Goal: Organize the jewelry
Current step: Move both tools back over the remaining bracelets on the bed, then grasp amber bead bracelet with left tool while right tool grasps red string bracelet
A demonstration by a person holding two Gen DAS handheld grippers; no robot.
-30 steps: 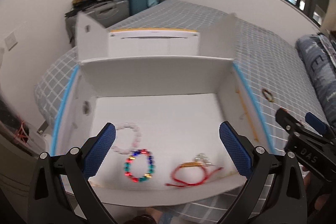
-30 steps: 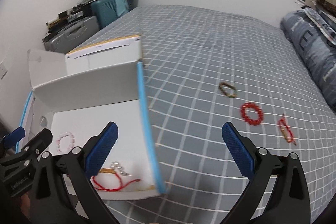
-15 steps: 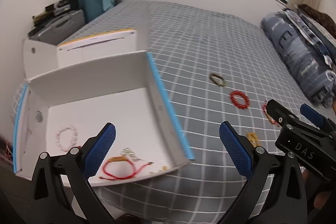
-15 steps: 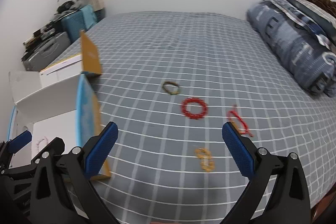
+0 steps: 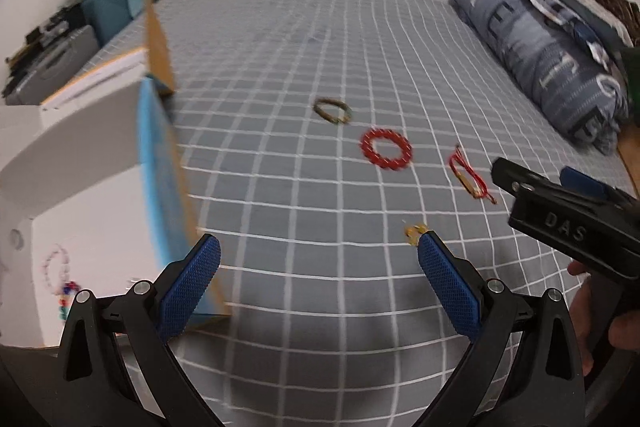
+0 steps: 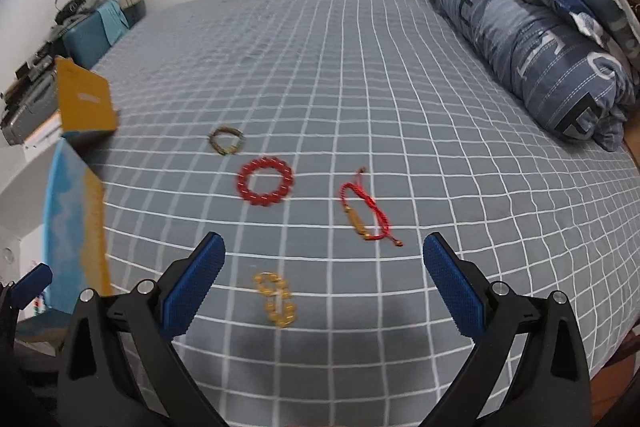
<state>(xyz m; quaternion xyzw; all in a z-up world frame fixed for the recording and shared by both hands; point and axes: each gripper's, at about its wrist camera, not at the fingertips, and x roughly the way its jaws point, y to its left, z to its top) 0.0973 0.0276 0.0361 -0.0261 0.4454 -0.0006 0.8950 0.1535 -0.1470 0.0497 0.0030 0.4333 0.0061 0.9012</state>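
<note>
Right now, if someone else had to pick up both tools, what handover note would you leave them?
Left tool: open, empty, over the bed beside the box.
Right tool: open, empty, above the loose pieces.
In the white box: a pale bead bracelet and a multicoloured bead bracelet show; the rest of the floor is hidden.
On the checked bedspread: olive bead bracelet, red bead bracelet, red cord bracelet, gold chain.
Left to do: move those four into the box. The gold chain lies nearest the right tool, so it looks like the easiest next pick.
</note>
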